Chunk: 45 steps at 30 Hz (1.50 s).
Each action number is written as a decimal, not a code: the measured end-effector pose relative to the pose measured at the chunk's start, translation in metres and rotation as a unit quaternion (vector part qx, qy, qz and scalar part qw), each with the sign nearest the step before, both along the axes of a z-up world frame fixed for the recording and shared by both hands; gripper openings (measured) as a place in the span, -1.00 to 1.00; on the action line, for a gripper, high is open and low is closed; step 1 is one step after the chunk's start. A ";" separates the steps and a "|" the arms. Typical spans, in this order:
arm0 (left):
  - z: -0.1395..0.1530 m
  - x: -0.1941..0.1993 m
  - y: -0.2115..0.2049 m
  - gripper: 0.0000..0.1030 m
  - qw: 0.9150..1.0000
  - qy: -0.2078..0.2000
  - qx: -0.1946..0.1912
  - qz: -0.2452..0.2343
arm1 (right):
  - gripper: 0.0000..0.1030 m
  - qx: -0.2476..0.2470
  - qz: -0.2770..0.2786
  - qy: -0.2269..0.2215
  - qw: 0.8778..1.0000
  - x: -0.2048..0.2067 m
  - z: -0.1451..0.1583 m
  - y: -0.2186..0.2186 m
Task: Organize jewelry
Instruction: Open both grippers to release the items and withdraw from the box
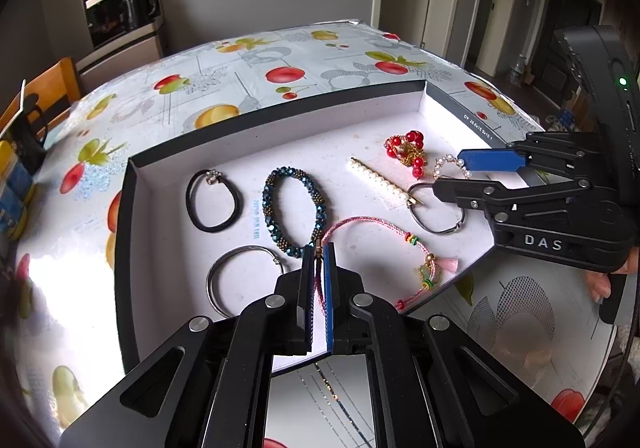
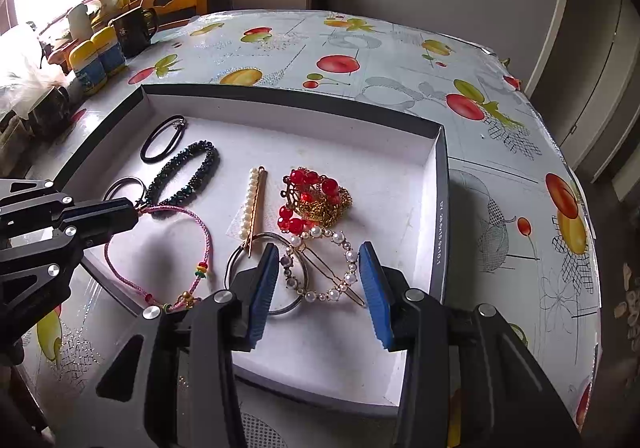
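Note:
A shallow white box lid (image 1: 280,128) (image 2: 400,152) holds the jewelry. My left gripper (image 1: 319,252) (image 2: 134,208) is shut on the pink braided cord bracelet (image 1: 400,232) (image 2: 200,232) at its clasp end. My right gripper (image 2: 319,260) (image 1: 456,170) is open, its fingers either side of the round pearl hair clip (image 2: 340,268) (image 1: 444,164). Beside it lie a silver ring bangle (image 2: 236,260) (image 1: 432,224), a pearl bar clip (image 2: 252,204) (image 1: 380,180) and a red bead and gold piece (image 2: 316,196) (image 1: 408,148).
A blue bead bracelet (image 1: 294,208) (image 2: 188,172), a black hair tie (image 1: 214,204) (image 2: 162,138) and another silver bangle (image 1: 240,276) lie at the lid's left. A mug (image 2: 134,28) and bottles (image 2: 96,60) stand on the fruit-print tablecloth (image 1: 240,72).

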<state>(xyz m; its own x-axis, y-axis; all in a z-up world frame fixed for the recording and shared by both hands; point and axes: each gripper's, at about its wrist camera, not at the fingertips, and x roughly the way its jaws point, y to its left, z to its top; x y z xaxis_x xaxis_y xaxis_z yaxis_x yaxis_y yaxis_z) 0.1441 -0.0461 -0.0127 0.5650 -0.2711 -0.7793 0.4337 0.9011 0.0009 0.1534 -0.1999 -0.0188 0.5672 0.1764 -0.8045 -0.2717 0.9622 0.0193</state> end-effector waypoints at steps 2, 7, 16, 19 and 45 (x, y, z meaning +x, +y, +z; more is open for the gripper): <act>0.000 0.001 0.000 -0.90 1.000 0.001 -0.001 0.001 | -0.16 0.001 0.000 -0.004 1.000 -0.002 0.001 -0.001; 0.001 0.000 0.001 -0.56 1.000 -0.005 0.004 0.005 | -0.15 0.004 0.006 -0.012 1.000 -0.009 0.006 -0.002; 0.023 -0.030 0.002 0.40 0.998 -0.062 0.011 0.000 | 0.52 0.046 -0.004 -0.049 0.998 -0.043 0.029 -0.018; 0.029 -0.047 0.008 0.61 0.996 -0.084 0.013 0.009 | 0.77 0.065 -0.018 -0.053 0.996 -0.059 0.029 -0.026; 0.026 -0.092 0.050 0.79 0.975 -0.181 -0.021 0.124 | 0.89 0.017 -0.035 -0.136 0.990 -0.104 0.018 -0.006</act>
